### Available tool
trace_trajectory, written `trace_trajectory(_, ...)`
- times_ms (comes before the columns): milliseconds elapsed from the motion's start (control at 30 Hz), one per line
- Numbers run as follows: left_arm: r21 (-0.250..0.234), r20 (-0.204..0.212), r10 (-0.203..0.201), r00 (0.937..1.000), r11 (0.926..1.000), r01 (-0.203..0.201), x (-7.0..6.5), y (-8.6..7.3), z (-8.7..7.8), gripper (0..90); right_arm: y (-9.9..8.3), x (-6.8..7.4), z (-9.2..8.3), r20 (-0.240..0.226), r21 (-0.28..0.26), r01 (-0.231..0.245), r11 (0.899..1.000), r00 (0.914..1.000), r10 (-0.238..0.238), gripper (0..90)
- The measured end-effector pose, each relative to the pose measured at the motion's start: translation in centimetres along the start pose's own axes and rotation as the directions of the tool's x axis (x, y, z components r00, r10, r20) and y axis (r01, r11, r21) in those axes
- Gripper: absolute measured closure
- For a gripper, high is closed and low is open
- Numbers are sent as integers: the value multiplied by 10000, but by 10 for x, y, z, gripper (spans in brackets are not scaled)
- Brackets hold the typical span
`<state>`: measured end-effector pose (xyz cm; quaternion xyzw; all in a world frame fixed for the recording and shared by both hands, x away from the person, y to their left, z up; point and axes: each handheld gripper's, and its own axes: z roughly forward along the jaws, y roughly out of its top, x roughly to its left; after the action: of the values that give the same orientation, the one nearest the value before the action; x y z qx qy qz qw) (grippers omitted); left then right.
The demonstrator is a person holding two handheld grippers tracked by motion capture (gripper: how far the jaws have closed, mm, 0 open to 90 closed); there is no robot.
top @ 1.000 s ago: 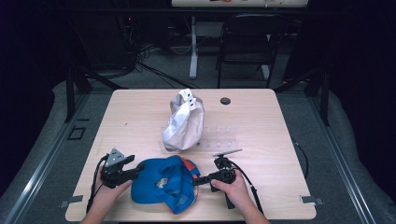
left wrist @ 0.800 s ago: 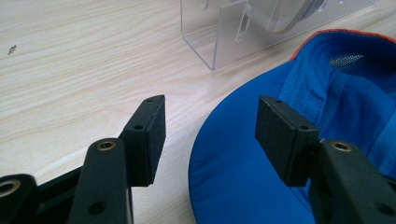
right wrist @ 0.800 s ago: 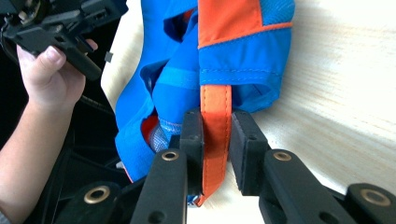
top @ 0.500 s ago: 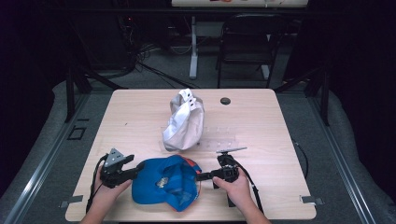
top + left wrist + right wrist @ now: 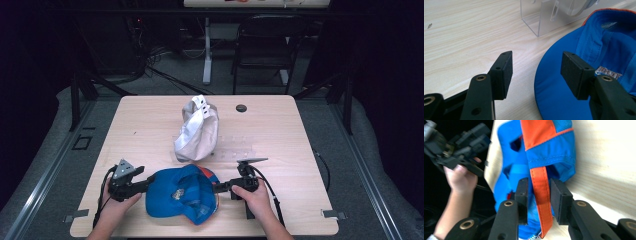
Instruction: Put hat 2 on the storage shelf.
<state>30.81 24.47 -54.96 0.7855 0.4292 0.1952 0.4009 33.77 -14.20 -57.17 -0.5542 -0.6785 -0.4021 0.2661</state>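
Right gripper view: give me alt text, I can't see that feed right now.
The right gripper has its two black jaws either side of the orange strap of the blue cap, having just opened, with small gaps visible. Farther off, the left gripper sits in the person's hand beside the cap on the table.

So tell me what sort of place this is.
Most likely a lab or workshop set up for recording, not a home. A bare wooden table stands alone on grey floor, with a black chair behind it, cables on the floor and dark surroundings. On the table lie only two caps.
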Motion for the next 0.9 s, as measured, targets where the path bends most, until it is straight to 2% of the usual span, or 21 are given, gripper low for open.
trace_trajectory(67,107,54,70,10000,9999,-71,-1,1,-1,437,0,1,1,219,208,74,9998,9997,-78,692)
trace_trajectory(200,122,35,124,9999,9998,-124,-1,0,0,438,-3,1,0,317,403,339,9986,9989,-352,666)
trace_trajectory(333,208,57,202,9998,9996,-203,-2,0,2,442,-10,-3,4,338,864,471,9951,9982,-502,662)
trace_trajectory(433,172,74,202,9998,9996,-204,-3,-1,3,442,-13,-4,7,283,975,621,9933,9975,-652,665)
trace_trajectory(600,206,43,246,9997,9995,-247,-2,-1,3,442,-15,-3,0,234,622,684,9957,9973,-699,694)
trace_trajectory(700,248,21,200,9998,9995,-201,-2,-1,2,442,-14,-4,-6,62,146,433,9990,9990,-434,754)
trace_trajectory(733,199,-21,206,9998,9996,-206,-2,-1,2,442,-13,-3,-7,27,-8,209,9998,9998,-209,770)
trace_trajectory(833,212,-18,245,9997,9995,-244,-2,0,2,442,-11,0,-11,111,57,191,9998,9998,-191,788)
trace_trajectory(900,199,-31,213,9998,9996,-212,-2,-1,2,442,-9,5,-12,207,-104,157,9998,9997,-155,790)
